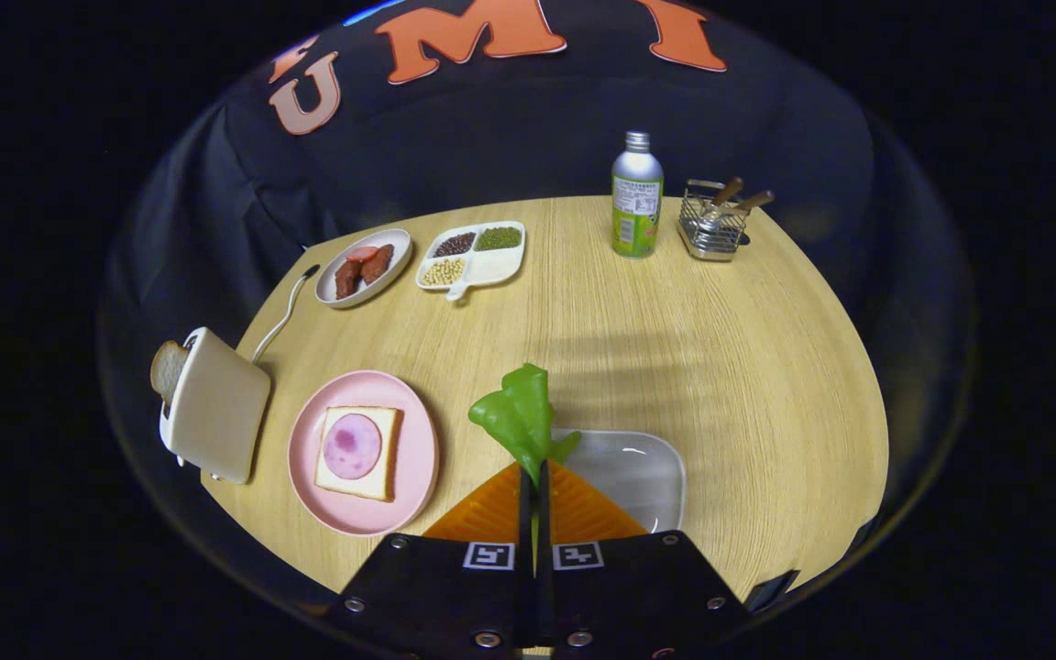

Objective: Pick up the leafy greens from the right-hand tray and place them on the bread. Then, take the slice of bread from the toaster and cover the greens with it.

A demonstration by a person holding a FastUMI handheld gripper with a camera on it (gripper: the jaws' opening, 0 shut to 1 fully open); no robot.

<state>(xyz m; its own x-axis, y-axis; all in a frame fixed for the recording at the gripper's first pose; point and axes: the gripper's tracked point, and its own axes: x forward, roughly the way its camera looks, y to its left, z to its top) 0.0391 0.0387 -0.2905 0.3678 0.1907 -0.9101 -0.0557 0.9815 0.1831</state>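
The jaws were pinched shut on the lettuce leaf point(521, 417), lifted above the white tray point(638, 467); left of it, ham-topped bread point(358, 451) waited on a pink plate point(418, 458) beside the toaster point(216, 408).

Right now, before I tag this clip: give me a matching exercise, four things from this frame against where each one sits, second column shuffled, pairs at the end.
Things
1. leafy greens
2. bread slice with ham
3. plain bread slice
4. wooden-handled utensils

Places
A. in the wire basket beside the bottle
B. sticking out of the toaster
C. pinched in the shut gripper, above the white tray
D. on the pink plate

Pairs: 1-C, 2-D, 3-B, 4-A
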